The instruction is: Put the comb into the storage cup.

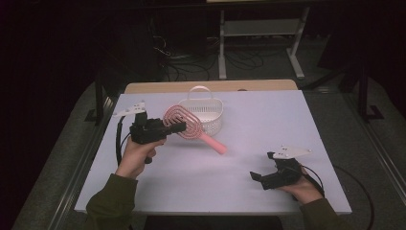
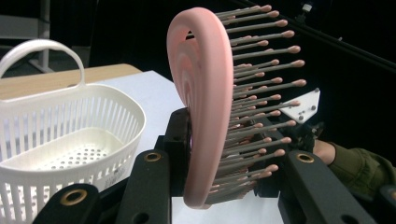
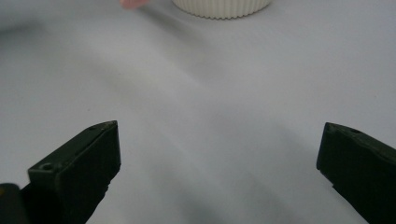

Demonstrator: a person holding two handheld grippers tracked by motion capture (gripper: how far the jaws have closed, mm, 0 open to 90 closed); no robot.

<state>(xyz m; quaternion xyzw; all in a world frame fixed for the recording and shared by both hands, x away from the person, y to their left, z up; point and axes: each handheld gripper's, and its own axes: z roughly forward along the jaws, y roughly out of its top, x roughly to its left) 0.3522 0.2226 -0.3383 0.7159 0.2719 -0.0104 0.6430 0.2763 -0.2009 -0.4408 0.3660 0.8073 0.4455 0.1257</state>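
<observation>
At nine o'clock, the left gripper (image 1: 178, 127) is clamping a pink hairbrush (image 1: 184, 123) beside a white basket (image 1: 210, 112); at four o'clock, the right gripper (image 1: 261, 178) is gaping wide, empty.

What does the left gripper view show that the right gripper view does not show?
Only the left gripper view shows the pink hairbrush whole, with its bristles, clamped in the left claw. It also shows the basket's handle and perforated floor. Only the right gripper view shows the right claw wide open over the bare white table. Both share the white basket, seen there as a ribbed base, and the table.
</observation>
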